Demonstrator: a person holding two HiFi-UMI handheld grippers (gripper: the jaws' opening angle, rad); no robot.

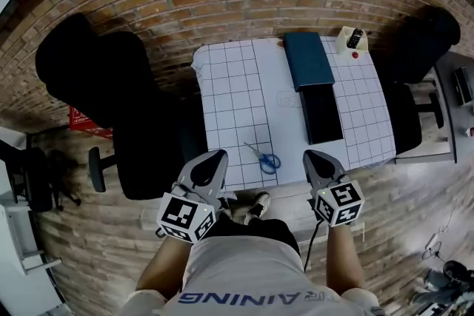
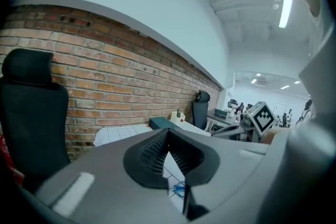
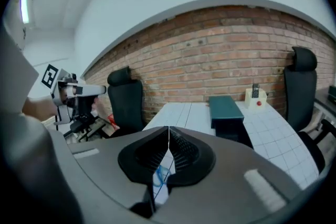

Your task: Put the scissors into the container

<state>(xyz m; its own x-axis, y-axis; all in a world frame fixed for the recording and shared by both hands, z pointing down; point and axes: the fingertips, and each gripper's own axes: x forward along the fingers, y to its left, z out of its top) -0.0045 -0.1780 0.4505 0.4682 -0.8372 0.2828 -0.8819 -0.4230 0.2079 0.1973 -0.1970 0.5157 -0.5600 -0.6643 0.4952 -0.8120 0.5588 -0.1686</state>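
While I hold both claws low over the near edge of the white gridded table, the left gripper has its jaws pressed together with nothing in them, and the right gripper is closed and empty as well. The scissors lie flat on the table near its front edge, between my two claws and touching neither, their blue handles towards me and the blades pointing away to the left. Farther back, well apart from the scissors, a black container sits just in front of a dark teal box; whether the two touch I cannot quite tell
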